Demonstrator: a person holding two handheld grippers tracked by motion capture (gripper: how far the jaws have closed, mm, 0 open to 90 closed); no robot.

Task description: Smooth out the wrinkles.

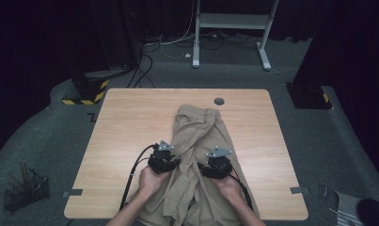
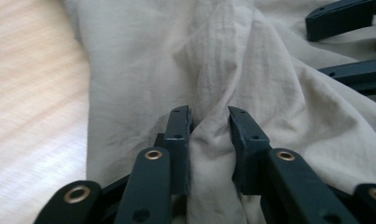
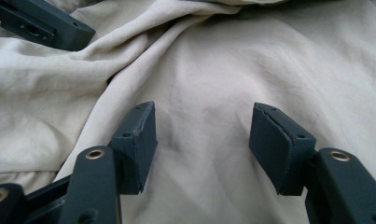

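Note:
A crumpled beige garment (image 1: 196, 127) lies down the middle of the wooden table (image 1: 126, 127), its near end hanging over the front edge. My left gripper (image 1: 170, 156) rests on the garment's left part. In the left gripper view a raised fold of the cloth (image 2: 209, 154) is pinched between its jaws (image 2: 209, 116). My right gripper (image 1: 214, 162) sits on the garment's right part. In the right gripper view its jaws (image 3: 202, 123) stand wide apart over smooth cloth (image 3: 251, 60), gripping nothing. The two grippers lie close side by side.
A round grey grommet (image 1: 219, 101) sits near the table's far edge. Bare wood lies left and right of the garment. On the floor are a wire basket (image 1: 26, 190) at the left, a white frame (image 1: 234, 21) and cables beyond the table.

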